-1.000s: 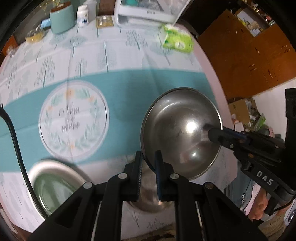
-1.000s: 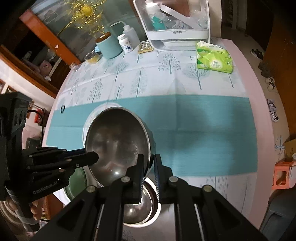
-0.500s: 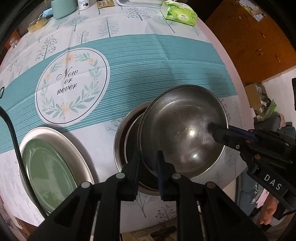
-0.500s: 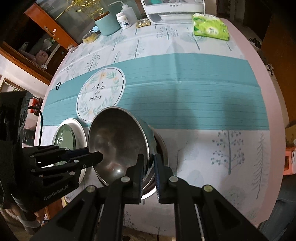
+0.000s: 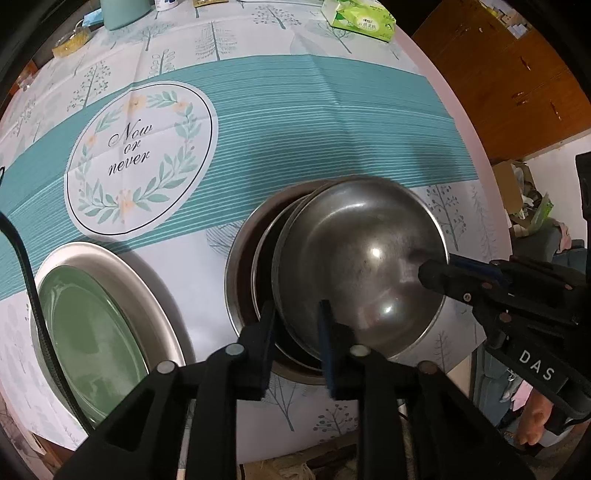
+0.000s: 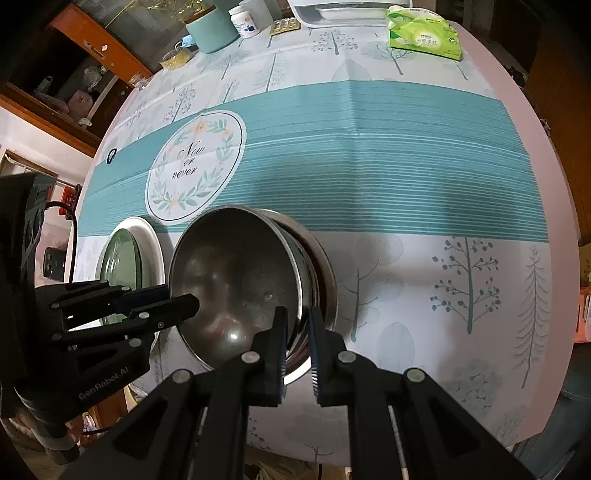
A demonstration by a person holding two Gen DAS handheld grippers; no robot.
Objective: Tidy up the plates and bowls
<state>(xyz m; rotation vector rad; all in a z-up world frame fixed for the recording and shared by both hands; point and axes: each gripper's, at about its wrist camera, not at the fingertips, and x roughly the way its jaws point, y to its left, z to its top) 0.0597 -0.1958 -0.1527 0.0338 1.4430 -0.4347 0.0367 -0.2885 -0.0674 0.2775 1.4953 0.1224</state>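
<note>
A steel bowl [image 5: 362, 258] lies tilted in a stack of larger steel bowls [image 5: 240, 273] near the table's front edge. My left gripper [image 5: 297, 332] straddles its near rim with the jaws parted, a gap showing on each side of the rim. My right gripper [image 6: 297, 339] straddles the opposite rim, jaws also slightly parted; it shows in the left wrist view [image 5: 436, 275]. The bowl [image 6: 236, 280] and the left gripper [image 6: 184, 301] show in the right wrist view. A green plate [image 5: 88, 339] sits in a steel dish [image 5: 147, 295] to the left.
The round table carries a teal and white cloth with a "Now or never" print [image 5: 136, 155]. At the far side are a green tissue pack [image 6: 424, 33], a teal canister [image 6: 210, 26], a white bottle [image 6: 247, 18] and a white rack [image 6: 347, 11].
The bowl came down from above the table into the stack of bowls. Both grippers' jaws have opened slightly off its rim.
</note>
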